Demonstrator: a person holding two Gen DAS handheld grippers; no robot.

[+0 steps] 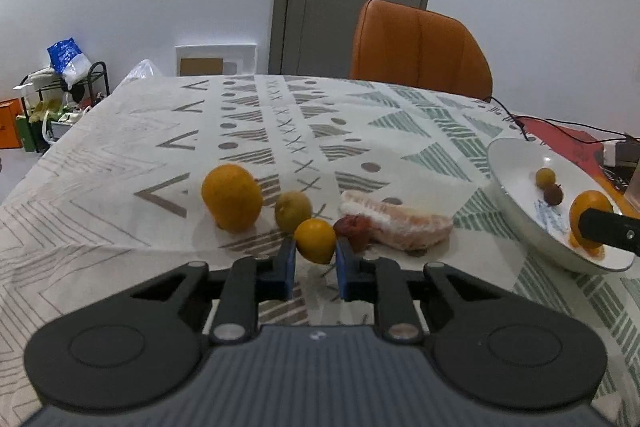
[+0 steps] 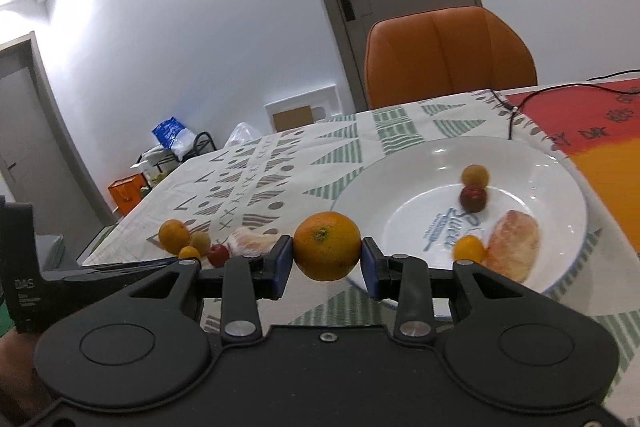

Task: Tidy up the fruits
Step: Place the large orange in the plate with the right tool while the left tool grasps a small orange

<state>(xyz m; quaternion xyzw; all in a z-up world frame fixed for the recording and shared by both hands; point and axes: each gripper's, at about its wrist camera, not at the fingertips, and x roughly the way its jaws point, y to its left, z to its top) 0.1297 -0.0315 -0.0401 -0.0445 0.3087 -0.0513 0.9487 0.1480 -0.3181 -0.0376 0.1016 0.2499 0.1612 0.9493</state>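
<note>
My left gripper (image 1: 315,259) is shut on a small yellow-orange fruit (image 1: 315,241) just above the tablecloth. Behind it lie a big orange (image 1: 232,197), a green-yellow fruit (image 1: 293,210), a small red fruit (image 1: 354,230) and a pink pomelo piece (image 1: 396,223). My right gripper (image 2: 326,263) is shut on an orange (image 2: 327,246) at the near left rim of the white plate (image 2: 552,163). The plate holds a yellow fruit (image 2: 475,175), a dark red fruit (image 2: 473,197), a small orange fruit (image 2: 469,249) and a pomelo piece (image 2: 512,243).
An orange chair (image 1: 420,51) stands behind the table's far edge. Black cables (image 1: 560,127) and a red-orange mat (image 2: 592,131) lie at the right. A rack with bags (image 1: 68,83) stands on the floor at the left.
</note>
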